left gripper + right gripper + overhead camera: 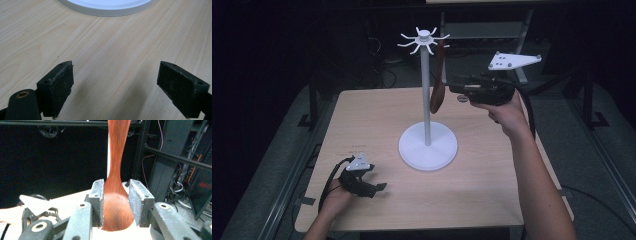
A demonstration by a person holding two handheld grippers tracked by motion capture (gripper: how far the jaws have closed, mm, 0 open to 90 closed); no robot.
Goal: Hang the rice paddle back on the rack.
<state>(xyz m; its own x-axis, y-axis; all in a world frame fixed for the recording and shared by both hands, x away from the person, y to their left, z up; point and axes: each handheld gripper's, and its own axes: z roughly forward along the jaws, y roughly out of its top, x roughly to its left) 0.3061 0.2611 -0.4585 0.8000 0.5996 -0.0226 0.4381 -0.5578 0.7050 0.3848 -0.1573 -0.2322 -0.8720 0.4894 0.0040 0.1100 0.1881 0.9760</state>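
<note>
The right gripper (116, 202) stands with its 2 grey-padded black jaws on either side of the bowl of a reddish-brown wooden spoon (117, 205). The left pad lies against the bowl's edge or just beside it, while a narrow gap shows between the bowl and the right pad, so the jaws are loosened around the spoon and do not clamp it. In the high view this gripper (459, 90) is held level in the person's right hand (507, 112), above the far right part of the table, its jaws pointing left toward the spoon's lower end.

The spoon (438, 85) hangs bowl down from 1 of the curved hooks at the top of a white metal stand (426, 90), which has a thin upright pole and a round flat base (428, 146) set near the middle of the pale wood-grain table (377, 115). The spoon hangs just right of the pole, well above the tabletop.

The left gripper (379, 187) rests low at the near left corner of the table, well apart from the stand. In the left gripper view its 2 black jaws (123, 87) are spread wide with bare tabletop between them, and the base's white rim (107, 10) lies farther ahead.
</note>
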